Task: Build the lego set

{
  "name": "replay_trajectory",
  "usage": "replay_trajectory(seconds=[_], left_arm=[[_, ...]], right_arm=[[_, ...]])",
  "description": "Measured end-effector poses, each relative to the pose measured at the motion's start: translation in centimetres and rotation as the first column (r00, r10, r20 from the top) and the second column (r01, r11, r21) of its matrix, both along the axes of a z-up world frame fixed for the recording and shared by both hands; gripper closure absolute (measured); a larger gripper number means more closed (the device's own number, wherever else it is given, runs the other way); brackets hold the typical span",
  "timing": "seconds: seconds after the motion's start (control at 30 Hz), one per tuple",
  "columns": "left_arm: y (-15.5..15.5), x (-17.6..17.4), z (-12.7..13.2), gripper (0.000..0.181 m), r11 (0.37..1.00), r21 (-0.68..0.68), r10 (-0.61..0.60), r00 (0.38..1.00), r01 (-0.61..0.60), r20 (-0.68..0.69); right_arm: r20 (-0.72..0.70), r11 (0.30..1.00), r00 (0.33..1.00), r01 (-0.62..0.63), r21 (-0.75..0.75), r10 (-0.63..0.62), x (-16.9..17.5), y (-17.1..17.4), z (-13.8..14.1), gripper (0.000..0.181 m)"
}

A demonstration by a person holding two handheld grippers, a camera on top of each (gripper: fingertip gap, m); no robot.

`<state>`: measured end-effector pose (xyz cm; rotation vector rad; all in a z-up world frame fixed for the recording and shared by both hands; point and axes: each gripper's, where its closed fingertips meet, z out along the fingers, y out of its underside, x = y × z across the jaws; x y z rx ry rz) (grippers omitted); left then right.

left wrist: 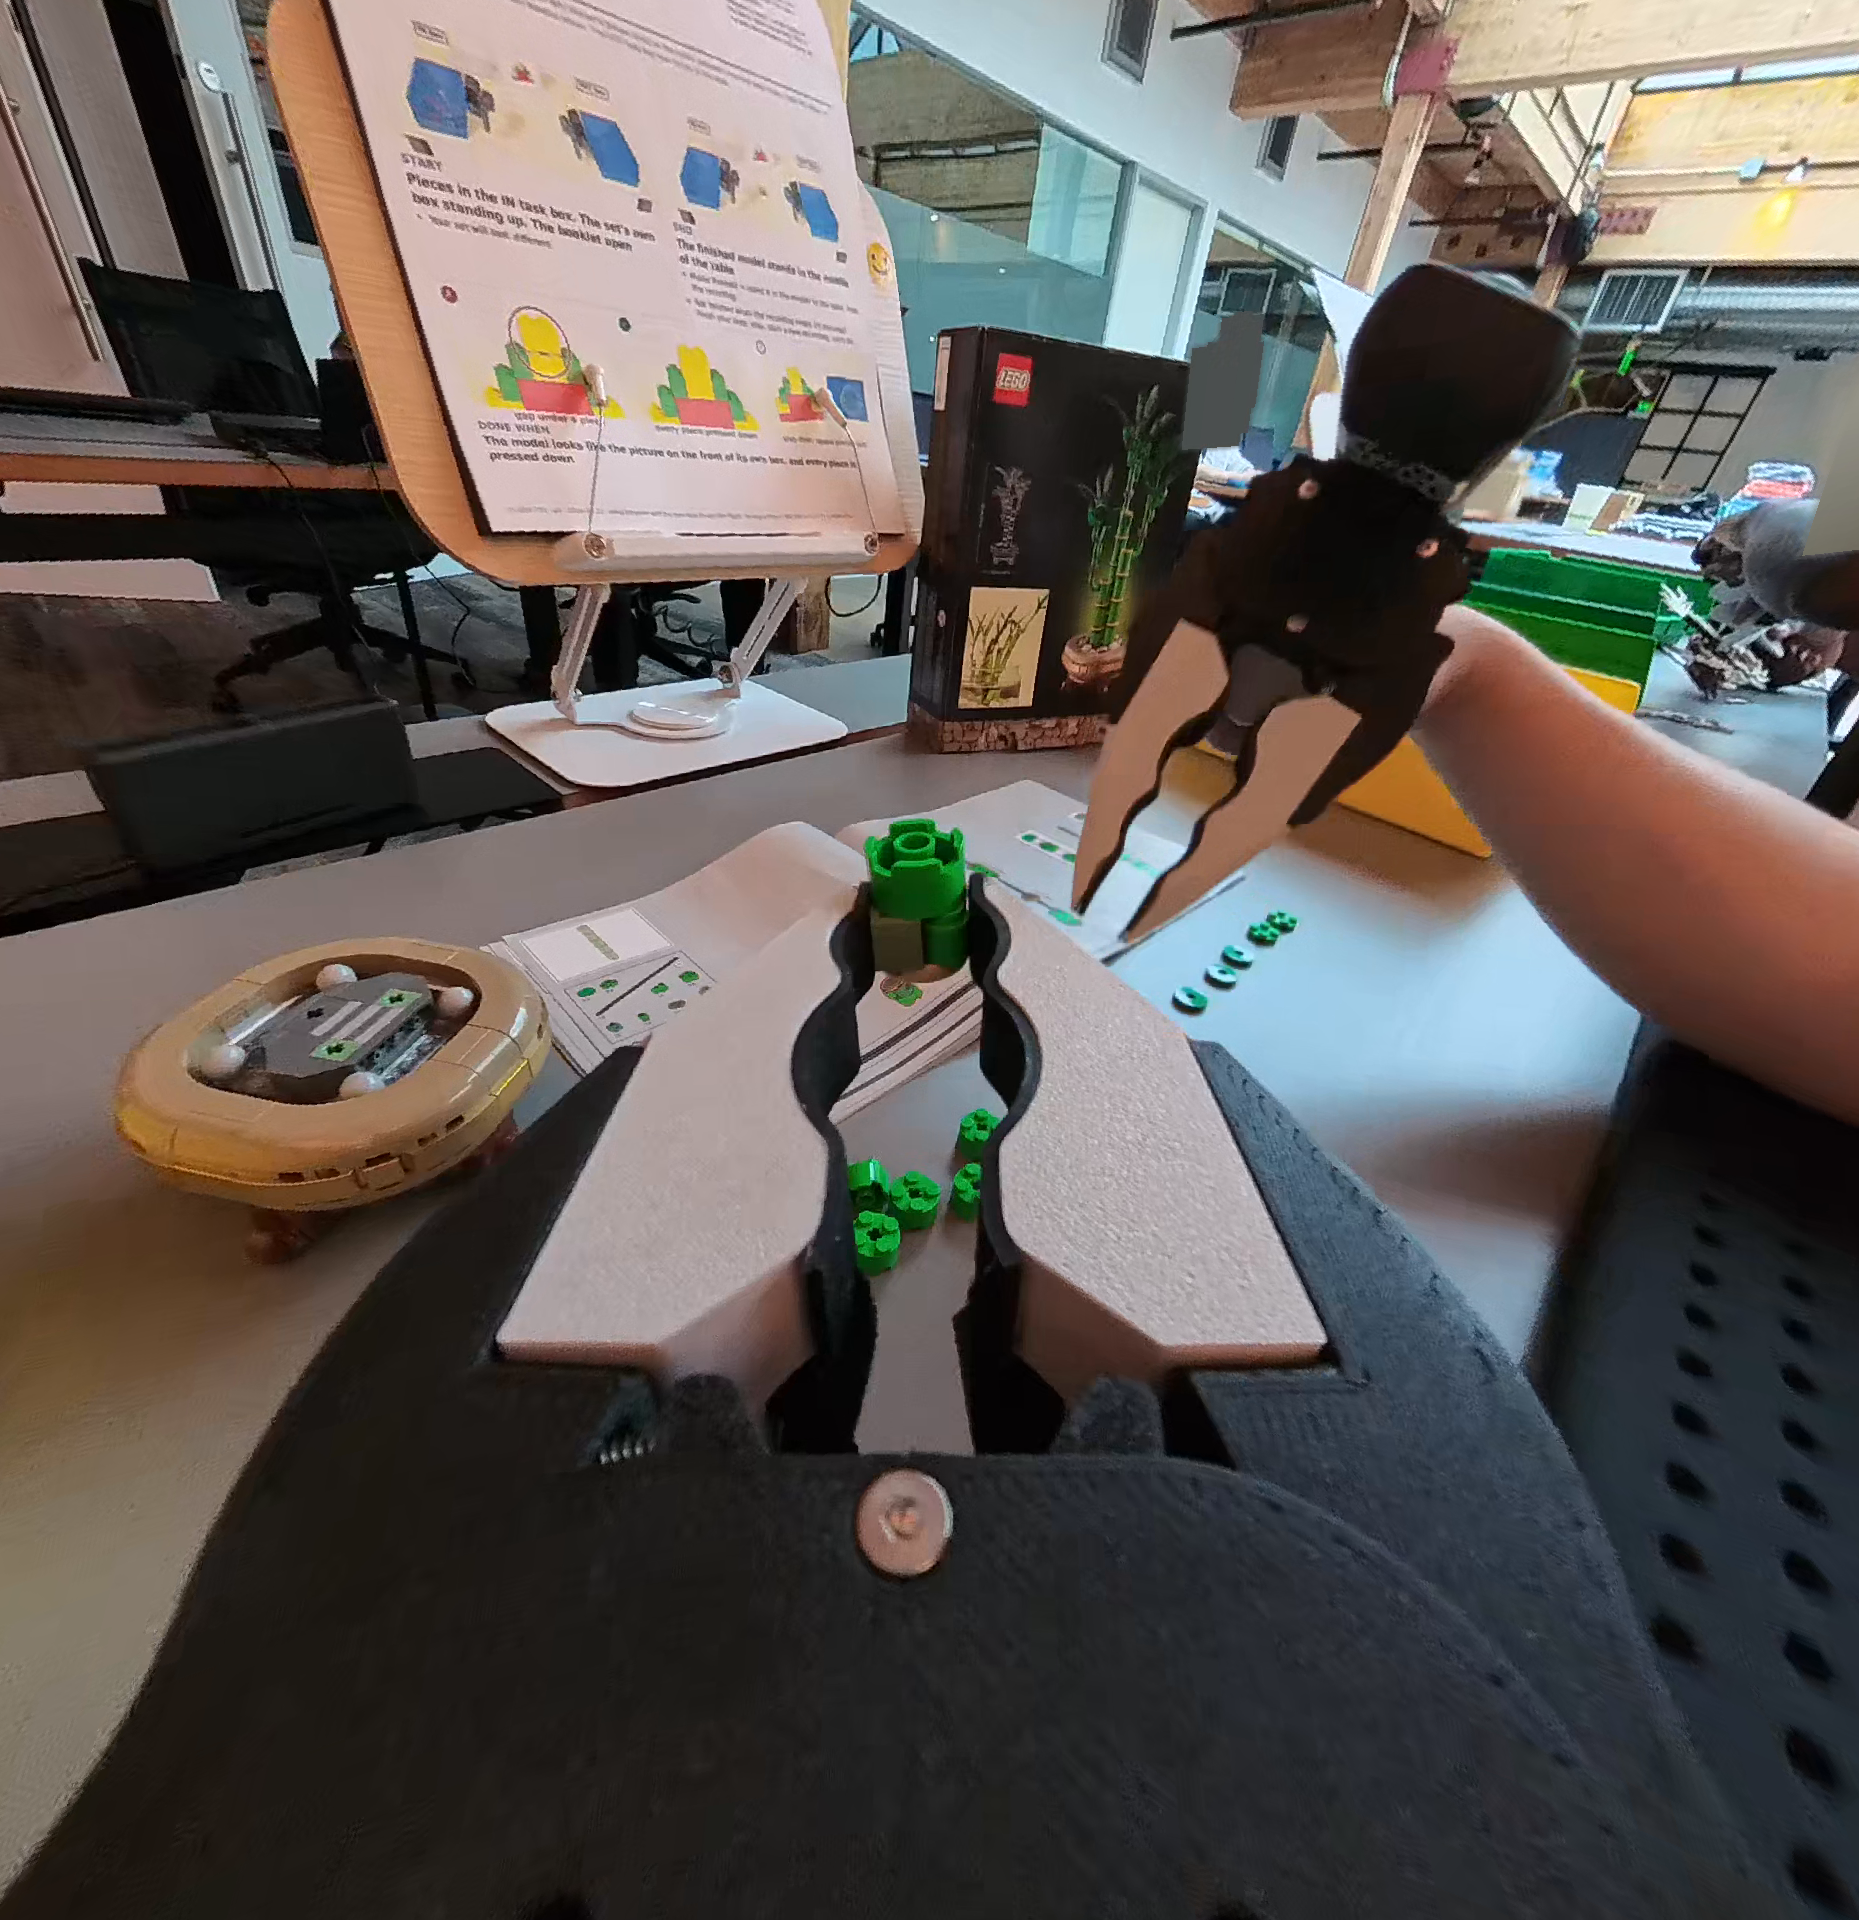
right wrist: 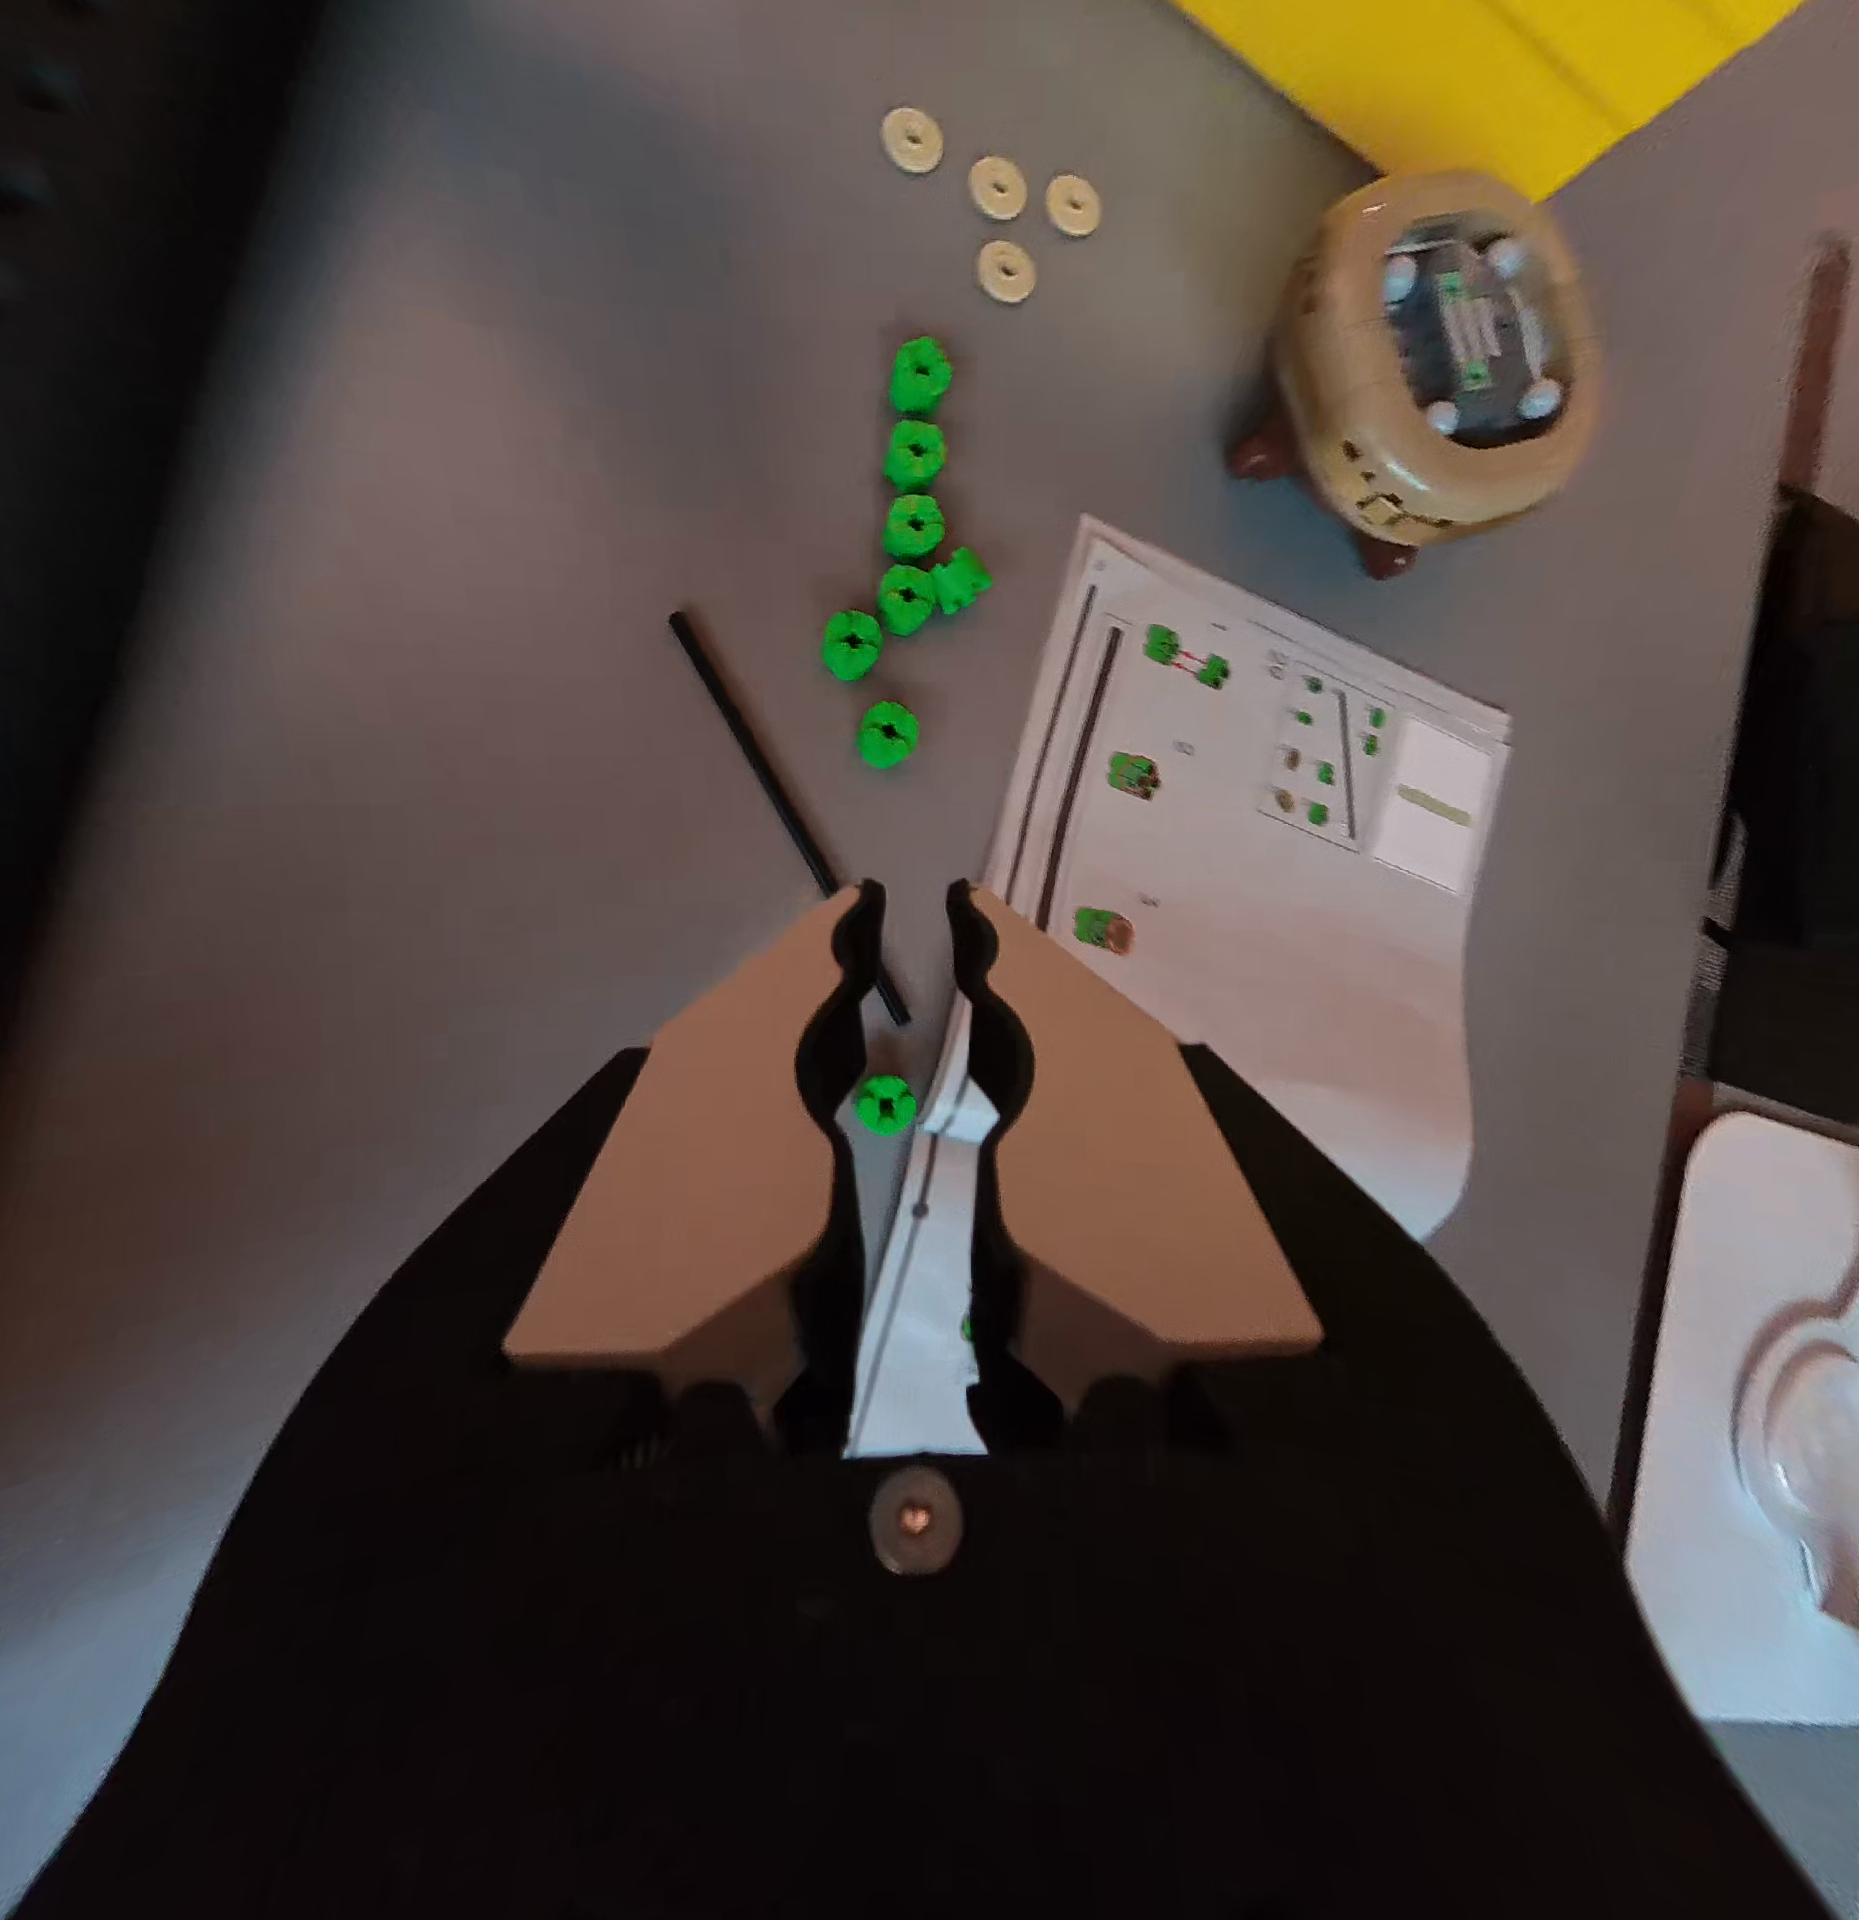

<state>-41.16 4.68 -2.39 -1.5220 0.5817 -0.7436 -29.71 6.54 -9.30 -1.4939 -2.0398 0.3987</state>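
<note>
Left tongs (left wrist: 917, 914) pinch a short green stack (left wrist: 914, 883) upright above the booklet (left wrist: 696, 935); right tongs (right wrist: 909, 894), spread and empty, hover over the black rod (right wrist: 753, 753), which runs toward 11 o'clock across the surface (right wrist: 437, 520).

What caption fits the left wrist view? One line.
Left gripper holds a green brick stack above the open booklet, the tan pot base beside it.

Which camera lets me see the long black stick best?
The right wrist view. It looks straight down on the black stick lying on the grey table, beside the green round bricks; only its near end hides behind the right tool. The left wrist view doesn't show the real stick at all.
</note>
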Motion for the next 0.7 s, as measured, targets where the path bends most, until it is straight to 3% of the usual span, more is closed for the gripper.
replay_trajectory(seconds=[0.17,0.27,0.33,0.4,0.5,0.57,0.7], left_arm=[[0.0,0.0,0.0,0.167,1.0,-0.002,0.001,1.0,-0.001,-0.001],[0.0,-0.1,0.0,0.167,1.0,0.009,0.011,1.0,-0.011,-0.008],[0.1,-0.2,0.0,0.166,1.0,0.009,0.017,1.0,-0.017,-0.015],[0.1,-0.1,-0.2,0.167,1.0,0.011,0.021,0.999,-0.02,-0.028],[0.2,0.0,-0.4,0.166,1.0,0.017,0.027,0.998,-0.026,-0.057],[0.2,0.1,-0.7,0.166,0.999,0.02,0.033,0.996,-0.032,-0.079],[0.3,0.3,-1.0,0.166,0.999,0.019,0.035,0.994,-0.033,-0.104]], right_arm=[[-0.066,0.992,0.992,0.111,0.06,-0.107,2.2,2.7,2.1,0.173],[-0.208,0.972,0.959,0.218,0.093,-0.195,4.3,4.9,5.2,0.176],[-0.318,0.927,0.897,0.358,0.113,-0.308,6.8,7.4,7.5,0.176],[-0.442,0.852,0.785,0.517,0.082,-0.434,9.9,10.1,9.8,0.176],[-0.57,0.77,0.631,0.638,-0.005,-0.526,13.8,12.2,12.2,0.172],[-0.614,0.735,0.587,0.677,0.017,-0.527,15.7,12.8,13.1,0.172],[-0.625,0.682,0.57,0.726,0.081,-0.533,17.6,13.1,13.8,0.173]])
